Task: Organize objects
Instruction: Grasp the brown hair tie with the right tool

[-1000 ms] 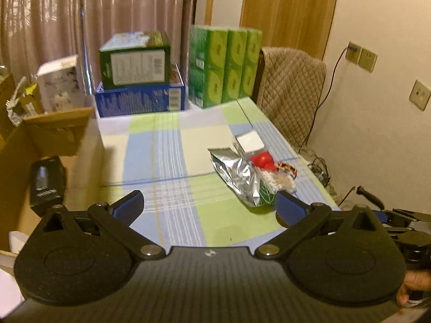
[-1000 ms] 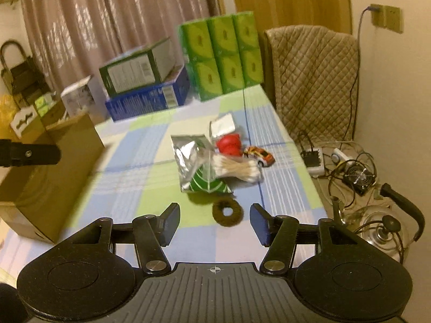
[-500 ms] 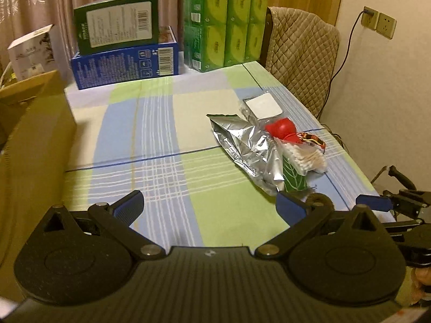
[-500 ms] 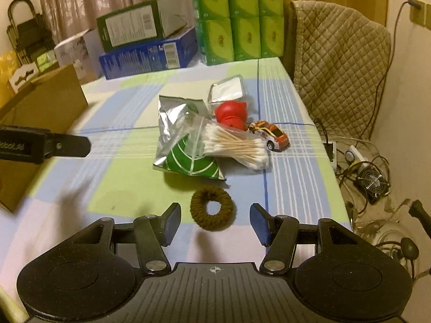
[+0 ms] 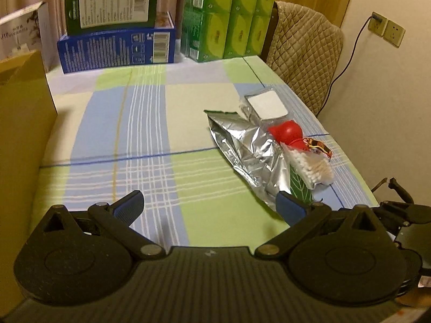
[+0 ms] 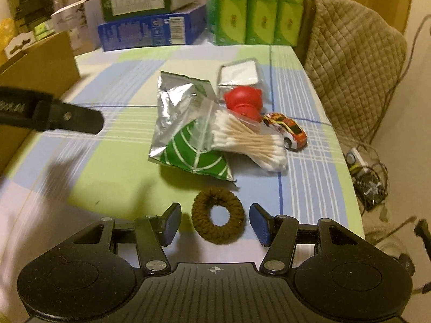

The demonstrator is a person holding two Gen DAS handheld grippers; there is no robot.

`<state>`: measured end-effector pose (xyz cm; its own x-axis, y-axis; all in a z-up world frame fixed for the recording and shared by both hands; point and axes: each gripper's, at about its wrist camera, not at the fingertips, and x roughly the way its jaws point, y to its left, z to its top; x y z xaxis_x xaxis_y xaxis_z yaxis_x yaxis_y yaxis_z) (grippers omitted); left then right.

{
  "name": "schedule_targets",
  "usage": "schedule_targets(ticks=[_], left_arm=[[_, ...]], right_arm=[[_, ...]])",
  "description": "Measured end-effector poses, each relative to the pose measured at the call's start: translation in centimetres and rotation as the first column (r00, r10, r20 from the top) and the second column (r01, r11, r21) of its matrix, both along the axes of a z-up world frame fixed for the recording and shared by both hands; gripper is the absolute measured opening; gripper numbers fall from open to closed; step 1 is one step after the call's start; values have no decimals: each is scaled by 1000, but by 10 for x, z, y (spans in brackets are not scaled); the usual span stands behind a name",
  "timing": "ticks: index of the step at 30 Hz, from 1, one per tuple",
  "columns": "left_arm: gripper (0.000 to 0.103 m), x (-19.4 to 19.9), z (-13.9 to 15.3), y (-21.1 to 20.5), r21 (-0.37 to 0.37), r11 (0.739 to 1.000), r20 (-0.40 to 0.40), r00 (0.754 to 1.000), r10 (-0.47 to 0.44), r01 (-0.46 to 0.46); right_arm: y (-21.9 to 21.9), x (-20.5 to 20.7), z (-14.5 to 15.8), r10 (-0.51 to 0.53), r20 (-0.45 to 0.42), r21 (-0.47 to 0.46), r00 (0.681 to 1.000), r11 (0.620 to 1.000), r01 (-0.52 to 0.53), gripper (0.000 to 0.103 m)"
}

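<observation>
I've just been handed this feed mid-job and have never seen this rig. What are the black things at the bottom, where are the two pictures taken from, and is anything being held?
There is no robot: a person holds a pair of tongs in each hand, each with a camera looking along its two fingers. The black shapes at the bottom are those tongs.

The left view shows the left tongs, open over bare tablecloth, holding nothing. A cardboard box stands at the left.

The right view shows the right tongs, open, with a brown hair tie lying between the fingers but not gripped. Beyond it lie a foil bag, a bag of cotton swabs, a red toy, a toy car and a clear box. The dark bar at the left is the left tongs seen from the side.
</observation>
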<state>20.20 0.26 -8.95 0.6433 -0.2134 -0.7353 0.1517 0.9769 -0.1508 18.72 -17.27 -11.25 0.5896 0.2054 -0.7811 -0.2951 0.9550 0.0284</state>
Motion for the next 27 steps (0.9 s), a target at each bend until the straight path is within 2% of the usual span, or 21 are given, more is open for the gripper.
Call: schedule_targets(ticks=[1, 3, 4, 6, 7, 11, 17, 19, 26, 27], left_arm=[[102, 0, 0, 0, -4, 1000, -3, 1000, -2, 2], [102, 0, -1, -1, -8, 1000, -9, 1000, -13, 13], [102, 0, -2, -1, -7, 1000, -14, 1000, -20, 20], [102, 1, -4, -4, -5, 999, -26, 999, -35, 35], [102, 1, -5, -5, -4, 999, -32, 999, -43, 43], [102, 4, -10, -12, -7, 998, -51, 996, -66, 66], [100, 12, -13, -26, -65, 993, -46, 994, -104, 101], [93, 15, -13, -32, -71, 989, -40, 990, -134, 130], [81, 27, -26, -45, -104, 983, -83, 984, -157, 148], [75, 29, -29, -46, -121, 982, -95, 983, -156, 144]], right_arm=[[-1, 0, 0, -9, -6, 8, 1000, 1000, 9, 50], [-2, 0, 0, -25, -1, -7, 1000, 1000, 25, 37], [-2, 0, 1, -29, 0, -10, 1000, 1000, 29, 35], [-4, 0, 3, -36, -2, -5, 999, 999, 36, 19], [-4, 0, 3, -36, -5, -3, 999, 999, 36, 17], [-9, 2, 11, -38, -7, 36, 999, 999, 38, 15], [-20, 6, 19, -79, 0, 56, 997, 995, 79, 15], [-23, 6, 18, -91, -18, 61, 996, 994, 92, 15], [-32, 8, 20, -136, -29, 81, 990, 987, 138, 15], [-32, 8, 20, -136, -29, 84, 990, 987, 138, 15]])
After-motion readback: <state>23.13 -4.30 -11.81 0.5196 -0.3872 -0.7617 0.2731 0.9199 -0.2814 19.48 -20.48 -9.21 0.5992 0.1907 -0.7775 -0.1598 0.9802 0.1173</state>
